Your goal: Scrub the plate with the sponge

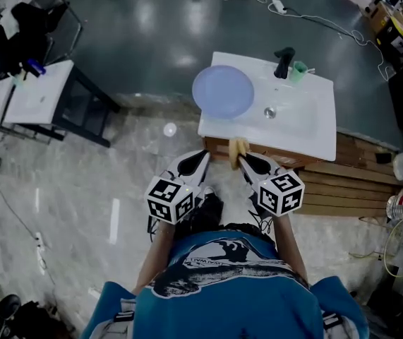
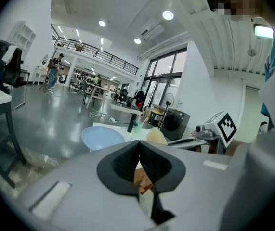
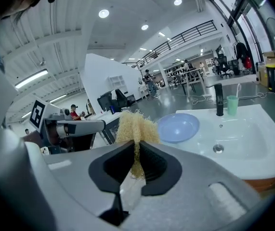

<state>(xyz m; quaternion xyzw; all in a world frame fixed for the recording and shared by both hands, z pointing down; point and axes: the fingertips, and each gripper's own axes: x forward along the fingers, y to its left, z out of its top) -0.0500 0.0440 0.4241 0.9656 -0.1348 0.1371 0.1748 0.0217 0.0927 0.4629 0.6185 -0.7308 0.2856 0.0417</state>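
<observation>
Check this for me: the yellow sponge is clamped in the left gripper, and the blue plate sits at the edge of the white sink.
One thing is wrong: the sponge is clamped in the right gripper, not the left, as the right gripper view shows. The left gripper is shut with nothing in it. The blue plate does sit at the edge of the white sink.

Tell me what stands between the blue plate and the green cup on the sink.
The black faucet stands between the plate and the cup, at the back of the sink. The head view shows this best.
</observation>
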